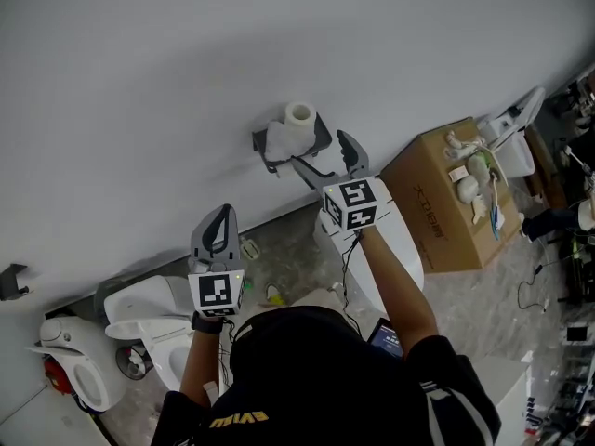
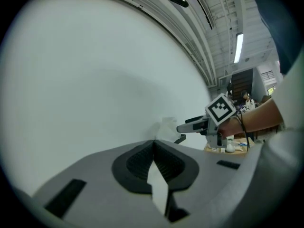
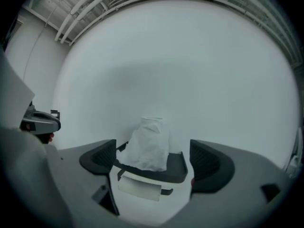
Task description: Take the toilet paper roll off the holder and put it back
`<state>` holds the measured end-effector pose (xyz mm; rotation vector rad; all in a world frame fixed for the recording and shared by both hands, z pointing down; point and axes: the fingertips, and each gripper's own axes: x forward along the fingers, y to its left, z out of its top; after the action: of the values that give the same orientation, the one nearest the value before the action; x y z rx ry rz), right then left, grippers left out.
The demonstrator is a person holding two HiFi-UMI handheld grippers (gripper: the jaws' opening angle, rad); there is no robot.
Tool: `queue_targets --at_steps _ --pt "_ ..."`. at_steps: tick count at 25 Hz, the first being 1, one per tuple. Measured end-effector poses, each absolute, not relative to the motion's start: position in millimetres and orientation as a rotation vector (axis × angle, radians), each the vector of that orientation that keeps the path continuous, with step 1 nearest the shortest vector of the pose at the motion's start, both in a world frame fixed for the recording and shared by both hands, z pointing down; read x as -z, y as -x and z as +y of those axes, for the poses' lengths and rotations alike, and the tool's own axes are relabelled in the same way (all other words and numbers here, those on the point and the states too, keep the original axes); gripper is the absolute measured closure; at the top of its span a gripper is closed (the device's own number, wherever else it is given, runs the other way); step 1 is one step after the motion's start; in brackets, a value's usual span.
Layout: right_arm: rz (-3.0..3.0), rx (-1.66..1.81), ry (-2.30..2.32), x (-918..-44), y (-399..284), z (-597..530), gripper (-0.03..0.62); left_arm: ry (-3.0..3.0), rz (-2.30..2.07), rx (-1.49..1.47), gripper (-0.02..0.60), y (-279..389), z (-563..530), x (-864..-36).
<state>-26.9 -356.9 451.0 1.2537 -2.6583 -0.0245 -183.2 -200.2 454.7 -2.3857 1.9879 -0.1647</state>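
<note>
Watching from behind the person: both arms raised toward a white wall (image 1: 186, 72).

- Left gripper (image 1: 219, 223), nearest: jaws pressed together, nothing between them. It points at bare wall and sits at 7 o'clock from the roll, well apart from it.
- Right gripper (image 1: 331, 162): farther forward, at 5 o'clock from the roll and just beside the holder. Jaws spread wide and gripping nothing. Its own view shows holder and roll framed between the two pads. Cannot tell whether either pad touches the holder.
- Toilet paper roll (image 1: 298, 116): sits on top of the dark holder (image 1: 321, 140), which is fixed to the wall. The core end faces up toward the head view. Crumpled loose paper hangs over the front.
- Cardboard box (image 1: 432, 214): on the floor at 4 o'clock from the roll, small pale items on top.
- White toilets (image 1: 139, 309): along the wall base at 7 o'clock.
</note>
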Motion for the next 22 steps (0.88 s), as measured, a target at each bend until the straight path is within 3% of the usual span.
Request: queue_targets --at_steps 22 --pt "-2.598 0.072 -1.220 -461.4 68.8 -391.9 0.175 2.339 2.010 0.169 0.571 207.7 -180.9 -448.1"
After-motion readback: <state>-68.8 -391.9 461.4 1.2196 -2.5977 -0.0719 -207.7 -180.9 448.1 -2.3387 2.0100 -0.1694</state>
